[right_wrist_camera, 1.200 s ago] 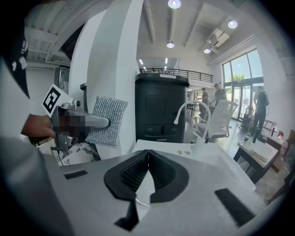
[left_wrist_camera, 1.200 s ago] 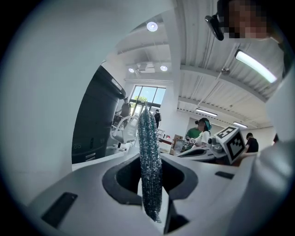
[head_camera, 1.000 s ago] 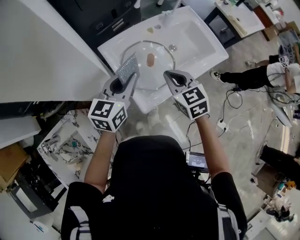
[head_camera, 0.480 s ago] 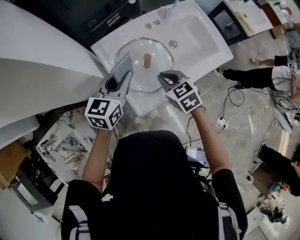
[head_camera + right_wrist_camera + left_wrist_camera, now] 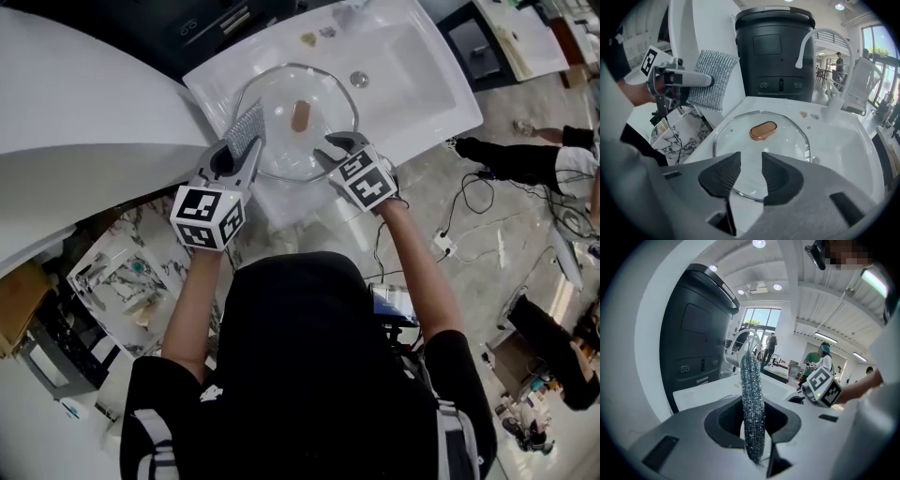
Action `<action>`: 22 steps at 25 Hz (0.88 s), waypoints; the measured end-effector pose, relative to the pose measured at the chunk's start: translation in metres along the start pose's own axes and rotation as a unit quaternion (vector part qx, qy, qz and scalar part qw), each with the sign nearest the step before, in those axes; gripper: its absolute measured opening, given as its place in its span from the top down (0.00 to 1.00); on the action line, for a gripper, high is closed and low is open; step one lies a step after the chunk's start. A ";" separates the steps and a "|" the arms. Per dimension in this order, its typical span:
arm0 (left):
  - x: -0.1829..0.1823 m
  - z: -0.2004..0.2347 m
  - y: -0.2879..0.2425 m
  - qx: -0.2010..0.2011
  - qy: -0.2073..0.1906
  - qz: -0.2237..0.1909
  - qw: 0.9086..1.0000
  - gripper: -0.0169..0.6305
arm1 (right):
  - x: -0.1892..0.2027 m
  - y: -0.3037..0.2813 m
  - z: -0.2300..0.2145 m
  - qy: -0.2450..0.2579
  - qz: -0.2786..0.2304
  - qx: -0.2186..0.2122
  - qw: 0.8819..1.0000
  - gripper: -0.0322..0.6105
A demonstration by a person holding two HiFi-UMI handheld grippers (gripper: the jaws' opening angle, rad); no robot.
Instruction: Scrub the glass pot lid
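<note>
The round glass pot lid [image 5: 277, 142] with a copper knob [image 5: 300, 115] lies flat in the left part of the white sink [image 5: 422, 66]. My left gripper [image 5: 242, 150] is shut on a silver scrub sponge [image 5: 247, 129], held edge-up over the lid's left rim. In the left gripper view the sponge [image 5: 752, 399] stands upright between the jaws. My right gripper [image 5: 334, 150] hovers over the lid's near right rim; its jaws are opening with nothing between them. In the right gripper view the lid [image 5: 740, 140], its knob [image 5: 763, 130] and the right gripper [image 5: 751, 169] show, with the near rim behind the gap.
A drain [image 5: 358, 80] lies right of the lid. The white faucet [image 5: 820, 42] rises at the sink's back, beside a black bin [image 5: 773, 51]. A white counter [image 5: 84, 103] borders the left. Cables [image 5: 469, 206] and a person's leg [image 5: 506, 155] are on the floor at right.
Both grippers moved forward over the lid's near edge. The right gripper's jaws, closed before, have parted. The left still holds the sponge.
</note>
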State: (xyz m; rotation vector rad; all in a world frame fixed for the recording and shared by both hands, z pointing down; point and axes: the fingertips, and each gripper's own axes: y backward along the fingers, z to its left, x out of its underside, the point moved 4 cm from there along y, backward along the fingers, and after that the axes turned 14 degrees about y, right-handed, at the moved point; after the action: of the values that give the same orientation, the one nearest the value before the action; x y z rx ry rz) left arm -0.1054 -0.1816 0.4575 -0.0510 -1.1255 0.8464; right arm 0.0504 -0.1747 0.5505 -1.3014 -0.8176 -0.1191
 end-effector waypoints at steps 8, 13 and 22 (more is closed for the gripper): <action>0.009 0.007 -0.008 -0.010 0.011 0.010 1.000 0.86 | 0.011 -0.025 -0.008 0.011 0.023 -0.009 1.000 0.65; 0.019 0.014 -0.008 -0.020 0.014 0.023 0.999 0.86 | 0.016 -0.036 -0.007 0.012 0.033 -0.014 0.999 0.58; 0.026 0.022 -0.016 -0.035 -0.010 0.042 0.998 0.86 | 0.027 -0.047 -0.003 0.018 0.056 -0.026 0.998 0.58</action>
State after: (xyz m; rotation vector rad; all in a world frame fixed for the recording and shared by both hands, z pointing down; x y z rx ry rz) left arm -0.1103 -0.1844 0.4948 -0.1485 -1.1780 0.8841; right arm 0.0475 -0.1824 0.6048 -1.3880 -0.7137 -0.0750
